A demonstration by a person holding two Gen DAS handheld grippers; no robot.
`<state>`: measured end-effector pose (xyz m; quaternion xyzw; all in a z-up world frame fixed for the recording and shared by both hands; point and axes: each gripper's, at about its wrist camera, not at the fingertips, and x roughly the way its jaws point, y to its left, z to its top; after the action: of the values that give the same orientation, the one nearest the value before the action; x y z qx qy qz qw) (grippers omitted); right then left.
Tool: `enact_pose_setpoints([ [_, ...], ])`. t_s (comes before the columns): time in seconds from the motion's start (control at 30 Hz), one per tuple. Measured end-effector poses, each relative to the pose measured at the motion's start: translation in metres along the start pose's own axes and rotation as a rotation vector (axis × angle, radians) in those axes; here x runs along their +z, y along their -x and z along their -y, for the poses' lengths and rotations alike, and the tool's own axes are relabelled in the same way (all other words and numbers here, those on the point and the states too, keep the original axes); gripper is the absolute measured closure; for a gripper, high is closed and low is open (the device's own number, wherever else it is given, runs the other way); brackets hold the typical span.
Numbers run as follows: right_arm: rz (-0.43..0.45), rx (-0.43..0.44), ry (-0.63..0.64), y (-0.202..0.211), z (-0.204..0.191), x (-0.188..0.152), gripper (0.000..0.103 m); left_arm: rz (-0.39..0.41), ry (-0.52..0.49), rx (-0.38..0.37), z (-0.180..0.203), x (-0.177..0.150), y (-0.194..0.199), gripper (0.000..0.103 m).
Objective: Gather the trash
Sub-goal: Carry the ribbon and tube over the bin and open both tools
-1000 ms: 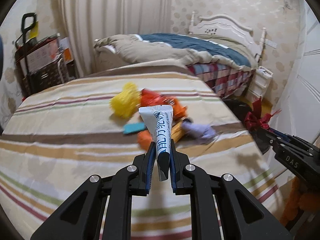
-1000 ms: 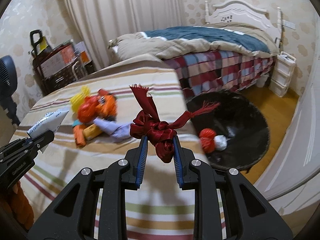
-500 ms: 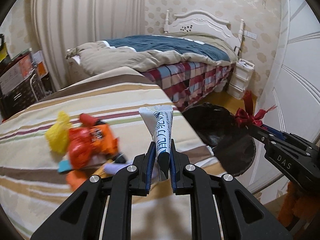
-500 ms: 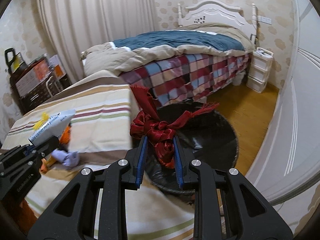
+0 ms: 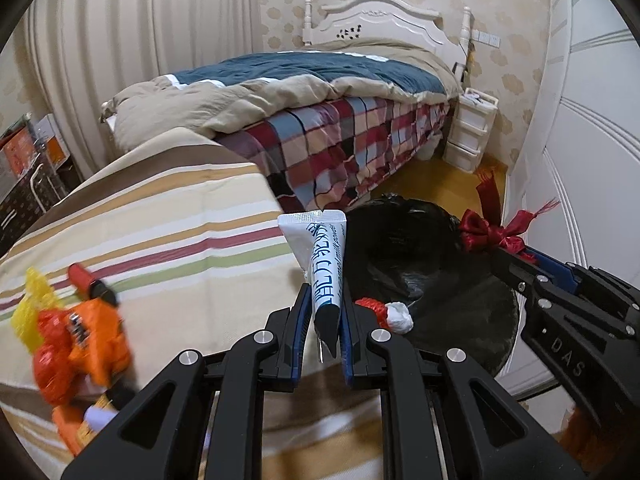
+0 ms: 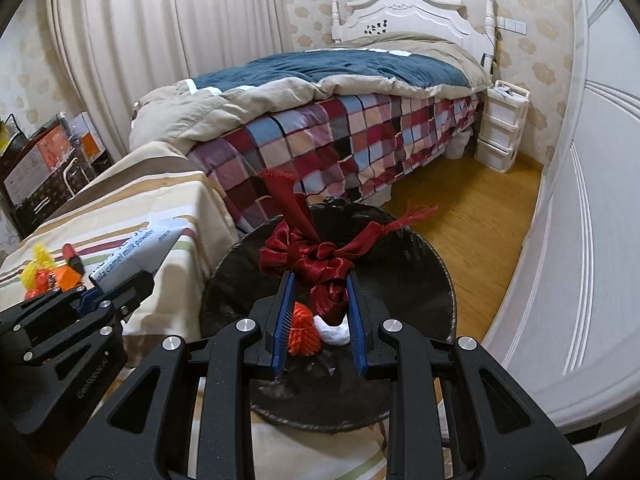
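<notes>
The left claw (image 5: 323, 316) grips a white sachet (image 5: 325, 256) beside the black bin (image 6: 404, 280), over which the right claw (image 6: 320, 312) clamps a red ribbon bow (image 6: 316, 256).

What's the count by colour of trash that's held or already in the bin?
White: 2 (held sachet, wad in bin)
Dark red: 1 (held ribbon bow)
Orange-red: 1 (ball in bin)
Total: 4
</notes>
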<state>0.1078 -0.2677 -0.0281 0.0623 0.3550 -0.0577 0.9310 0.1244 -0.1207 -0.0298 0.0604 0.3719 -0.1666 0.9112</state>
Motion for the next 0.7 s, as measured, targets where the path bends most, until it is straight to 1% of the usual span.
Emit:
enact_pose_setpoints([
  [0.2, -0.012, -0.007, -0.022, -0.014, 0.012, 0.003, 0.078, -0.010, -0.038, 0.006, 0.016, 0.011, -0.017, 0.088],
  [0.4, -0.019, -0.010, -0.036, -0.020, 0.021, 0.005, 0.078, -0.022, -0.047, 0.008, 0.022, 0.015, -0.023, 0.087],
  [0.43, -0.018, -0.010, -0.038, -0.020, 0.022, 0.005, 0.077, -0.023, -0.046, 0.011, 0.022, 0.016, -0.024, 0.086],
  [0.53, -0.015, -0.014, -0.041, -0.020, 0.023, 0.005, 0.075, -0.019, -0.033, 0.014, 0.020, 0.017, -0.023, 0.066],
  [0.57, -0.012, -0.015, -0.046, -0.020, 0.024, 0.004, 0.074, -0.015, -0.028, 0.016, 0.020, 0.017, -0.023, 0.055],
  [0.6, -0.012, -0.016, -0.051, -0.019, 0.026, 0.003, 0.073, -0.006, -0.020, 0.018, 0.019, 0.017, -0.021, 0.049],
  [0.63, -0.011, -0.018, -0.056, -0.019, 0.028, 0.003, 0.072, -0.001, -0.017, 0.021, 0.018, 0.017, -0.020, 0.048],
  [0.7, -0.011, -0.024, -0.063, -0.019, 0.031, 0.002, 0.071, 0.004, -0.016, 0.031, 0.018, 0.017, -0.019, 0.040],
])
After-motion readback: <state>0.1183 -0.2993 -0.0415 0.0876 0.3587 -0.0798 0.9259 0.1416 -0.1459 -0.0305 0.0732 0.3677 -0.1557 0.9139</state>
